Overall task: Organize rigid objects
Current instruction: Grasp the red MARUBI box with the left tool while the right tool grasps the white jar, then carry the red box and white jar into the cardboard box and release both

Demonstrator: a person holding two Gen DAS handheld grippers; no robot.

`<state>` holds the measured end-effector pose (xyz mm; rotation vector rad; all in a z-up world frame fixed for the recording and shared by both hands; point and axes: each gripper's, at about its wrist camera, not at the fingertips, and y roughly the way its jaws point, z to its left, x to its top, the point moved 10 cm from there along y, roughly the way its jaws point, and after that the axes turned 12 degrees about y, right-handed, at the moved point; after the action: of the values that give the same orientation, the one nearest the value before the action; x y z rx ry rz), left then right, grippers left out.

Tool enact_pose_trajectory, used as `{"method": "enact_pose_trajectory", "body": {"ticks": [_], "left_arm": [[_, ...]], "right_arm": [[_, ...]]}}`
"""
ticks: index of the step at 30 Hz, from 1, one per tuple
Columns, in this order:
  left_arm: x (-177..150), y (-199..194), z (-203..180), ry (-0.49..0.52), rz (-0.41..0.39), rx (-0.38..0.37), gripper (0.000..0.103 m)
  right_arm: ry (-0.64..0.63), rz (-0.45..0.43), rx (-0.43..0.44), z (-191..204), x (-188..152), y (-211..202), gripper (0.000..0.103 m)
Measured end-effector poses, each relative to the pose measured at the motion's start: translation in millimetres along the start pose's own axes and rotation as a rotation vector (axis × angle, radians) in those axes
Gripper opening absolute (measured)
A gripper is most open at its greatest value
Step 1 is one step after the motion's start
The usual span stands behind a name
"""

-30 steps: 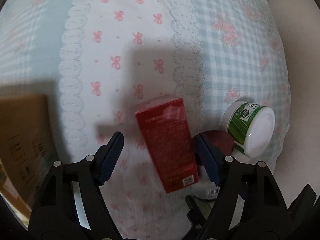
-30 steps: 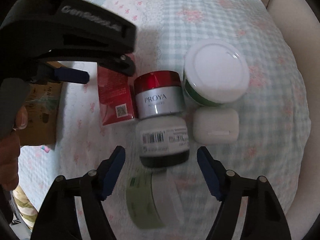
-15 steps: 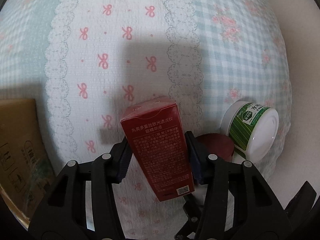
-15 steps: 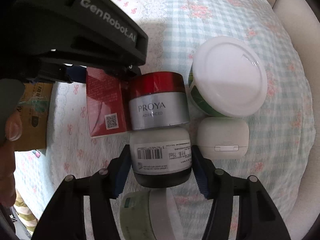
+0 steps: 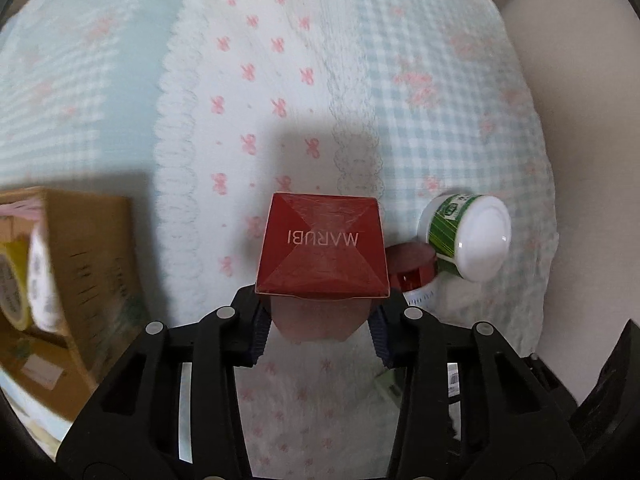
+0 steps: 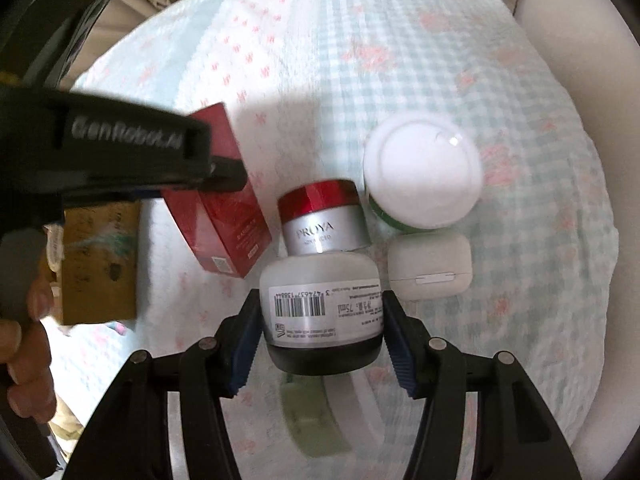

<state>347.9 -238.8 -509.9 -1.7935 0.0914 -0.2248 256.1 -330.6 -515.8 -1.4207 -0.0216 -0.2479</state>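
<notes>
My left gripper (image 5: 316,332) is shut on a red MARUBI box (image 5: 322,246), lifted off the bedspread with its end face turned toward the camera. In the right wrist view the same box (image 6: 224,216) hangs tilted under the left gripper's black body (image 6: 120,160). My right gripper (image 6: 320,344) is shut on a white jar with a black lid and a barcode label (image 6: 320,304), its blue pads pressing both sides. Beyond it lie a silver PROYA jar with a red lid (image 6: 324,220), a green jar with a white lid (image 6: 424,176) and a white earbud case (image 6: 430,266).
Everything lies on a blue checked bedspread with pink bows (image 5: 260,80). A cardboard box (image 5: 88,264) holding rolls of tape stands at the left. A pale green tube (image 6: 312,420) lies under the right gripper. A person's hand (image 6: 24,344) grips the left handle. A cream edge (image 6: 580,20) borders the right.
Both grippers closed from open, the left on the red box and the right on the barcode jar. The left lifted the box and tipped it end-on; the right jar rose slightly.
</notes>
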Motion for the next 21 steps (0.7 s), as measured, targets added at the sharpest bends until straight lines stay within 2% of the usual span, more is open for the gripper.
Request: {"method": "enact_pose_trajectory", "body": {"ticks": [6, 13, 16, 21], "left_arm": [[-13, -57, 8, -0.011, -0.090, 0.008, 0.038], [-36, -154, 18, -0.012, -0.241, 0.019, 0.038], [-51, -204, 35, -0.027, -0.309, 0.039, 0.038], [-75, -264, 70, -0.045, -0.379, 0.083, 0.038]], "right_arm": [[-0.006, -0.063, 0.019, 11, 1, -40, 0.053], [-0.011, -0.149, 0.070, 36, 4, -114, 0.053], [-0.040, -0.180, 0.086, 52, 7, -142, 0.053], [-0.088, -0.222, 0.127, 92, 2, -182, 0.053]]}}
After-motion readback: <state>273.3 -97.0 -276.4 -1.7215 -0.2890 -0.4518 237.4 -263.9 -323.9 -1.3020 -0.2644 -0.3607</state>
